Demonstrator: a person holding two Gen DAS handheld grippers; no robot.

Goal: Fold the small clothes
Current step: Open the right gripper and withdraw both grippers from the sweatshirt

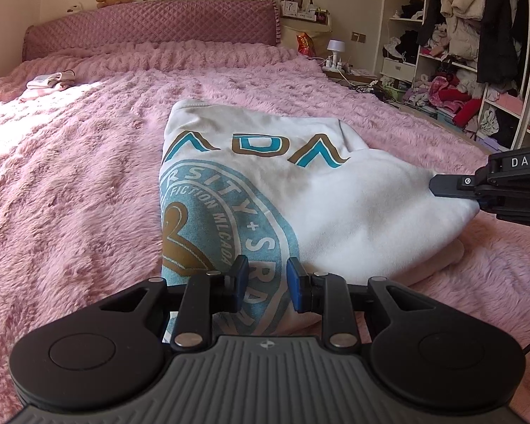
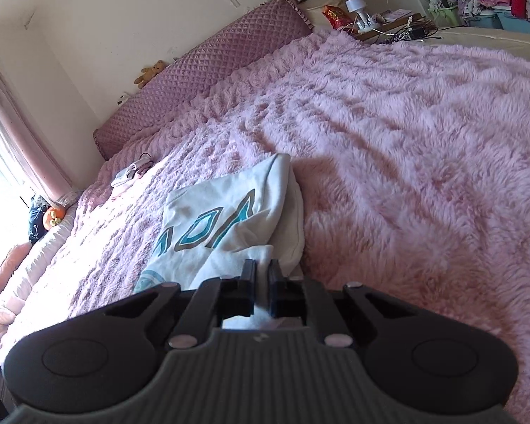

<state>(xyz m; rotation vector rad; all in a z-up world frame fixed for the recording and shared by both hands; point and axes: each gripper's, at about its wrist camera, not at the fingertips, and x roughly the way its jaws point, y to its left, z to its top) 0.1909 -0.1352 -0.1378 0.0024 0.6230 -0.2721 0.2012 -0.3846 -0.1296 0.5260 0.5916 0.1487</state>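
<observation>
We are mid-fold on the white printed top (image 1: 300, 190), which lies partly folded on the pink fluffy bedspread (image 1: 70, 176), its free corner out at three o'clock from the print in the left wrist view. Our right gripper (image 2: 262, 284) has its tongs pressed together, pinching that white corner. Our left gripper (image 1: 263, 284) hovers at the garment's six o'clock edge, its tongs spread with no cloth caught between them that we can see. We judge the next move calls for carrying the pinched corner across toward nine o'clock while our left tongs pin the near edge so the layers do not slide.
</observation>
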